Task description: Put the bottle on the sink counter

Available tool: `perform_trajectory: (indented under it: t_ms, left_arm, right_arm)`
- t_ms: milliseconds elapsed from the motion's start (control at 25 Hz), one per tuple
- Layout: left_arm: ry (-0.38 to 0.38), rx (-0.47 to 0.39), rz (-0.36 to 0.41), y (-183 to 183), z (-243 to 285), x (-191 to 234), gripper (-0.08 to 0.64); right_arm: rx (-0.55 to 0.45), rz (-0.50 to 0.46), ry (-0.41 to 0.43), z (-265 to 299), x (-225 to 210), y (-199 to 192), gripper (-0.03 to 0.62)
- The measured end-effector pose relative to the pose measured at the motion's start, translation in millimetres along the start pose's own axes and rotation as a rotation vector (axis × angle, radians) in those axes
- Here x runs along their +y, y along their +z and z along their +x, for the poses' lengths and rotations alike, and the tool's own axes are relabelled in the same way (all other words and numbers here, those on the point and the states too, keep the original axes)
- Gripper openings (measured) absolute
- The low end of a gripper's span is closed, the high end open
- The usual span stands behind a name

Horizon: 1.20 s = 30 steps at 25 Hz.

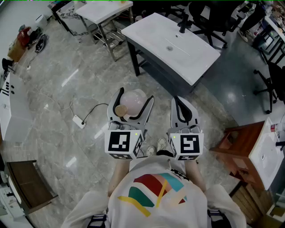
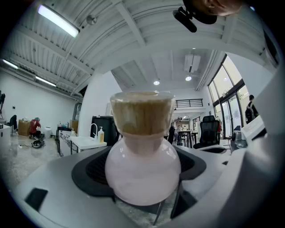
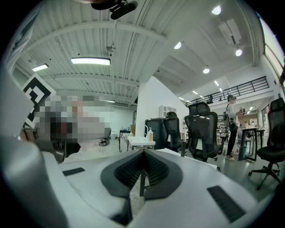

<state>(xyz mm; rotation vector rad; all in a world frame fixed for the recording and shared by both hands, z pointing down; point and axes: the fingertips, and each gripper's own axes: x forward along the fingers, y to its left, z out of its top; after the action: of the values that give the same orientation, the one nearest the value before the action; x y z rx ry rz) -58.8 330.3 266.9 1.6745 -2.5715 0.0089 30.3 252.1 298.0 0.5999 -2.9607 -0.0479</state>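
Observation:
A round pale-pink bottle [image 1: 132,102] with a tan cap [image 1: 120,109] lies between the jaws of my left gripper [image 1: 135,97], which is shut on its bulb and holds it over the marble floor. In the left gripper view the bottle [image 2: 142,171] fills the middle and its cap [image 2: 142,113] points away from the camera. My right gripper [image 1: 181,105] is beside it, shut and empty; its ribbed pads [image 3: 133,171] meet. Ahead stands the white sink counter [image 1: 147,31] with a black faucet [image 1: 182,24].
A white table [image 1: 107,9] stands left of the sink counter. A wooden cabinet [image 1: 238,147] and another white basin [image 1: 267,151] are at the right. A power strip with its cable [image 1: 79,121] lies on the floor at the left. Office chairs [image 3: 200,129] stand further off.

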Motion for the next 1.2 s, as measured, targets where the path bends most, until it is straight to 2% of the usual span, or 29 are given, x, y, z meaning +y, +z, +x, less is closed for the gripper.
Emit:
perform_trajectory:
  t_ms: [480, 640, 760, 880, 1200]
  left_arm:
    - [-0.006, -0.004, -0.006, 1.2, 6.4, -12.9, 0.404]
    - [-0.007, -0.001, -0.011, 0.0, 14.8, -19.5, 0.405]
    - [-0.015, -0.013, -0.034, 0.1, 23.0, -25.3, 0.404]
    - [-0.032, -0.026, -0.061, -2.5, 32.8, -34.1, 0.404]
    - [-0.036, -0.039, -0.049, -10.3, 53.7, -50.4, 0.405]
  right_arm:
    - [-0.008, 0.02, -0.005, -7.7, -16.2, -1.4, 0.011]
    - [-0.026, 0.071, 0.039, -8.1, -22.7, -2.1, 0.012]
    - [-0.015, 0.072, 0.057, -4.6, -28.1, -6.7, 0.012]
    - [-0.01, 0.066, 0.063, -0.8, -36.2, -12.0, 0.012]
    - [-0.031, 0.088, 0.057, 5.8, -67.7, -20.1, 0.012]
